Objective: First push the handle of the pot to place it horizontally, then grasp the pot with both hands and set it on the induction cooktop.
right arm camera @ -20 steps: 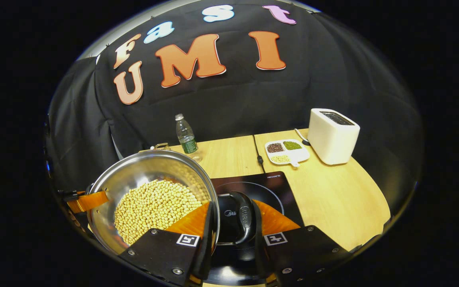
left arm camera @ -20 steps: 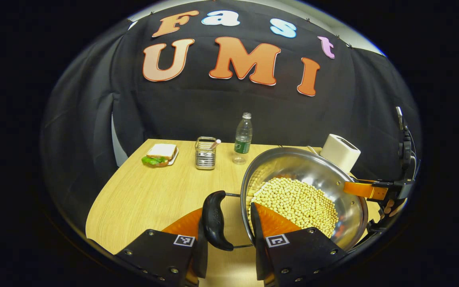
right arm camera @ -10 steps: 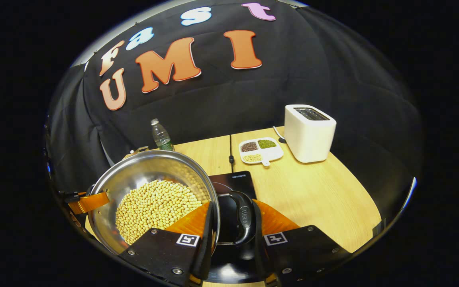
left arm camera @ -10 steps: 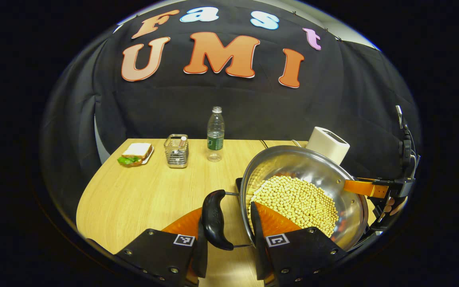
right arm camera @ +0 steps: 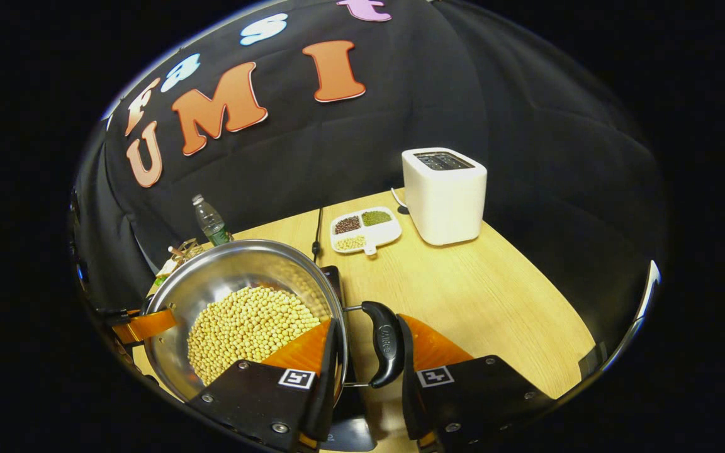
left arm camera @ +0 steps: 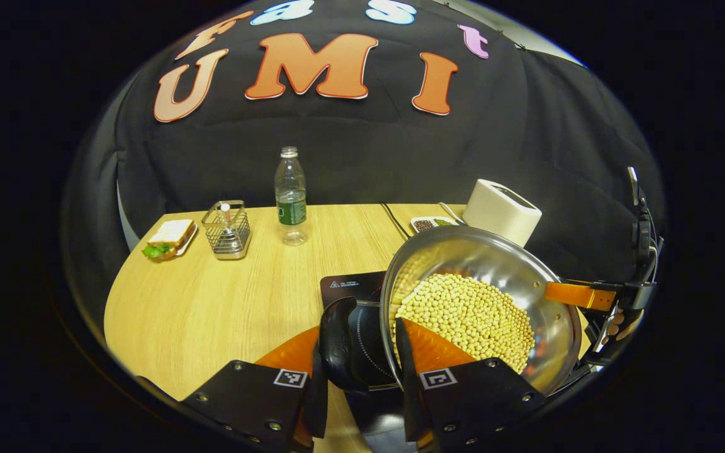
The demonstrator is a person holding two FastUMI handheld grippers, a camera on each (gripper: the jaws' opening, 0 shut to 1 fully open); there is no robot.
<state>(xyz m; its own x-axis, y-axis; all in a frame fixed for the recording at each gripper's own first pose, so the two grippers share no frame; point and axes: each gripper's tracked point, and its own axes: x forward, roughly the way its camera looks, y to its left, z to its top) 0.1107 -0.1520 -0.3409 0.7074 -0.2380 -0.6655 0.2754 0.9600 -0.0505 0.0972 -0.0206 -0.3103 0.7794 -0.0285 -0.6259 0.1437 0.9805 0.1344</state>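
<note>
Pot (left arm camera: 482, 302), a steel one filled with pale beans (left arm camera: 466, 318), was held in the air between the two claws, tilted slightly and positioned over the near part of the induction cooktop (left arm camera: 353, 296), not yet set down on it. The left claw (left arm camera: 357, 368) was pinched across the pot's rim, with one finger outside beside the black left handle (left arm camera: 337, 343) and the other inside against the beans. The right claw (right arm camera: 365, 358) was likewise clamped on the opposite rim, its outer finger next to the right handle (right arm camera: 382, 343). It was judged that the step in hand, carrying the pot onto the cooktop, would be done well if both claws were moved together at one height, so that the pot stayed level and no beans were spilled, and if the base was centred on the dark glass before being lowered. Both claws were pointed forward and slightly downward toward the tabletop (left arm camera: 224, 296), facing each other across the pot. A toaster (right arm camera: 444, 195) and a sectioned dish (right arm camera: 365, 229) were seen well beyond.
</note>
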